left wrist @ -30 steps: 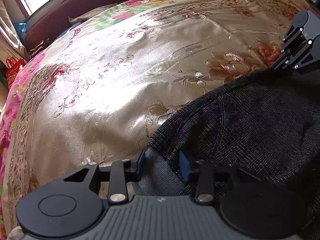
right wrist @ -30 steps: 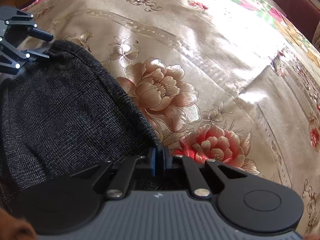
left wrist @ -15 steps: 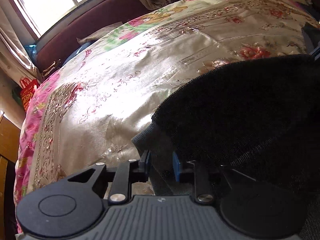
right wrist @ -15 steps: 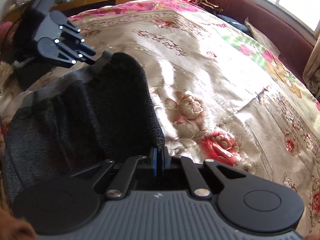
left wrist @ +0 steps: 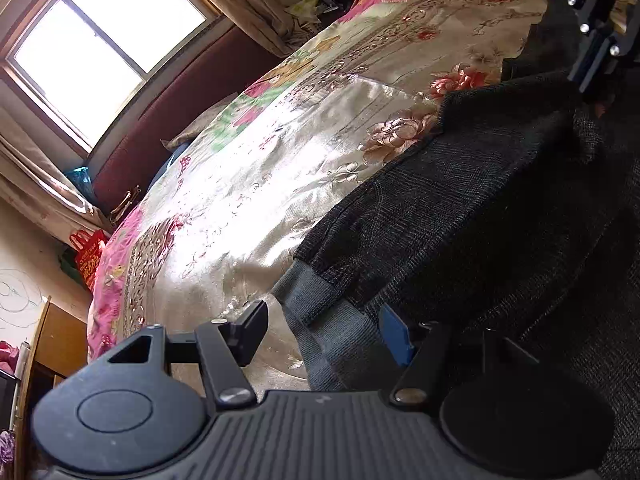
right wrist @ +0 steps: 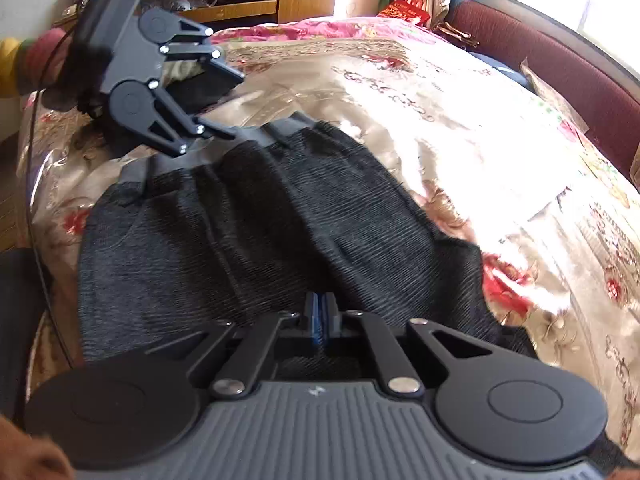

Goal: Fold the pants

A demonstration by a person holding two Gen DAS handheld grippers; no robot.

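Since the earlier frame you lifted both claws and the window came into view, and your left claw (left wrist: 324, 334) has let go: its jaws are opening, with the grey waistband of the pants (left wrist: 460, 216) between them but no pad pressing on it. Your right claw (right wrist: 320, 316) has its pads together, clamped on the dark cloth at the other end of the pants. These pants lie spread on the flowered bedspread (right wrist: 460, 120), at its near edge, far from the dark red headboard (right wrist: 560, 56). Your left claw is just beside the waistband.
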